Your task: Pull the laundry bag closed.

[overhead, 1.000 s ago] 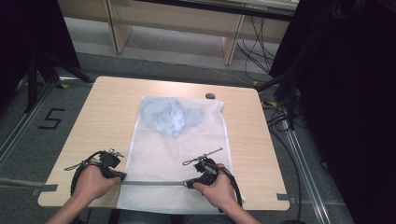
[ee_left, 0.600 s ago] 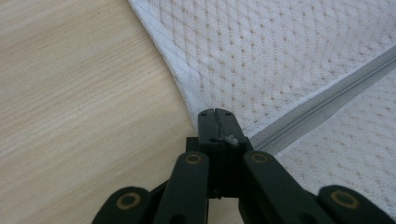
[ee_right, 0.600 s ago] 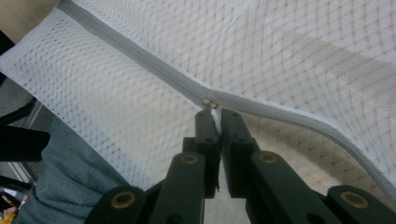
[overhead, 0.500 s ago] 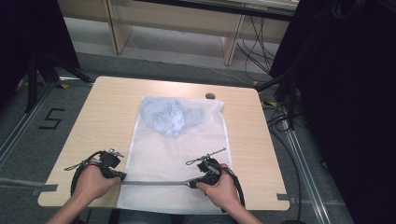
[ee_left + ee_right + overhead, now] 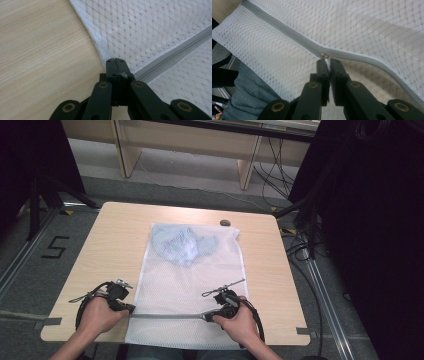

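- While your left gripper (image 5: pixel 115 60) has its jaws pinched tight on the mesh bag (image 5: pixel 186 285) edge at the zipper (image 5: pixel 172 56) end,
- your right gripper (image 5: pixel 327 60) is clamped on the zipper pull (image 5: pixel 324 55).
- Bag's flat on the table (image 5: pixel 112 237), near edge overhanging, blue cloth (image 5: pixel 182 246) inside.

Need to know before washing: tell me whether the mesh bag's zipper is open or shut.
Partly open. The zipper is closed left of the slider; right of it the mesh bag gapes.

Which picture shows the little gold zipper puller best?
The right gripper view: the zipper puller sits close and sharp just beyond the right claw, on the grey zipper. In the high view it is too small to pick out. The left gripper view shows just the zipper's end.
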A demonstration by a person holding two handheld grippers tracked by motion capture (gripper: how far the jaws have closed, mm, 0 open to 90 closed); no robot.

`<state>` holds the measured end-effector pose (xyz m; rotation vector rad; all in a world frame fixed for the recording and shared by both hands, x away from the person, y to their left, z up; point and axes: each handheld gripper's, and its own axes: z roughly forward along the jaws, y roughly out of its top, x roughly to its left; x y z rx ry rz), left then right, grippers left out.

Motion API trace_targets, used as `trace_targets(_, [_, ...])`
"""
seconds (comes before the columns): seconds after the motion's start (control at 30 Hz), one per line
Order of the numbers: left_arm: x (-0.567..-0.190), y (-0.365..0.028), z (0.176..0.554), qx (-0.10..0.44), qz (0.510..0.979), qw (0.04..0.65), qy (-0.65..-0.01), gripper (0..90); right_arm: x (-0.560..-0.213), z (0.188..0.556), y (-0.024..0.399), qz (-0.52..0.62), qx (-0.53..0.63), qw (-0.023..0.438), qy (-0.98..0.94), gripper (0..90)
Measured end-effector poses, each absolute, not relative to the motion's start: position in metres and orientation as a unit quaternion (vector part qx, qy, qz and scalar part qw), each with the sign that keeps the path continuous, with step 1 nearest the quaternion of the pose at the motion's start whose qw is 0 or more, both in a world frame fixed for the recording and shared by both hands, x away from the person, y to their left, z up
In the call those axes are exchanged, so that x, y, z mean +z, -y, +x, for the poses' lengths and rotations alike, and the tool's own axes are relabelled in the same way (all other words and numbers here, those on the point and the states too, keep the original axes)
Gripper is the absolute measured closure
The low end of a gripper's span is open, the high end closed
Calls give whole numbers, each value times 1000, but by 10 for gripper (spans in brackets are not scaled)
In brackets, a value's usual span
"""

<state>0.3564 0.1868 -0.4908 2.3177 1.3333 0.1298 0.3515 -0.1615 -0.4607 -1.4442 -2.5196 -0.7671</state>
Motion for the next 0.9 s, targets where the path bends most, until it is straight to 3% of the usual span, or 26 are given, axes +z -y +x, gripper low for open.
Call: trace_targets(0.9, [-491, -186, 356, 43, 841, 230, -488, 898, -461, 350, 170, -488, -254, 66, 833, 870])
